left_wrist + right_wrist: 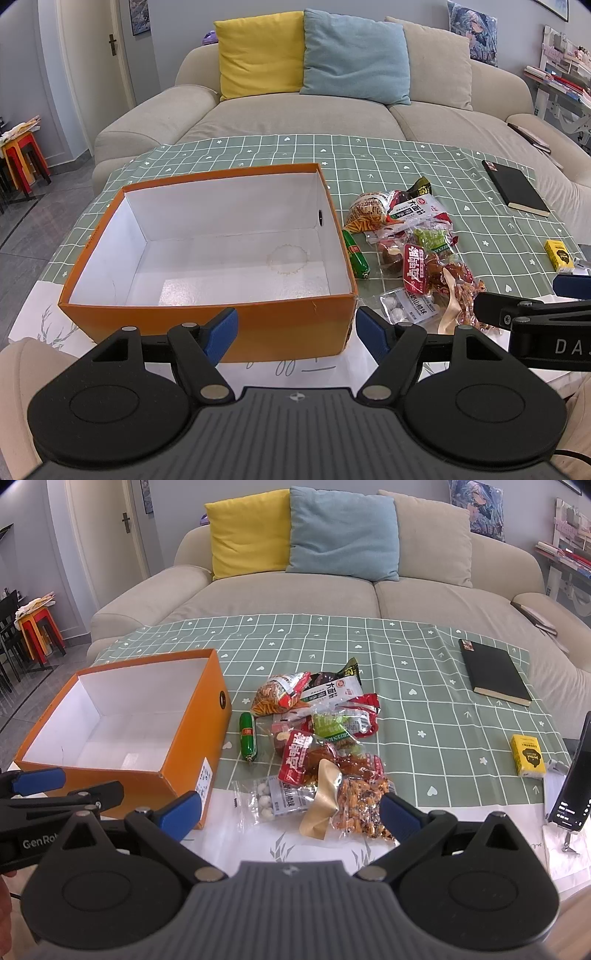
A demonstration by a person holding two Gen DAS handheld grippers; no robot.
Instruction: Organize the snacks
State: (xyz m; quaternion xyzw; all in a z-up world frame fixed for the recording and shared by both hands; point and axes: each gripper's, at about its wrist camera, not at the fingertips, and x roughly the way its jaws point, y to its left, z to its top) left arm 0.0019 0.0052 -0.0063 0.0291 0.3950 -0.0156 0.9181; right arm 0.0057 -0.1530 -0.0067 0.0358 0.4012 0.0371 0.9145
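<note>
We see the snack pile (321,746) heaped on the green checked tablecloth (424,686) just right of the empty orange box (122,723); the overlapping, slippery packets could drag neighbours or slip if we pinch one carelessly. The green sausage (247,738) lies with its long axis running away from us, beside the box; our right gripper (291,812) and left gripper (297,332) both hover spread wide, holding nothing.

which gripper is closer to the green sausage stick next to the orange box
Right. The right gripper faces the snack pile beside the green sausage stick; the left gripper sits before the orange cardboard box.
</note>
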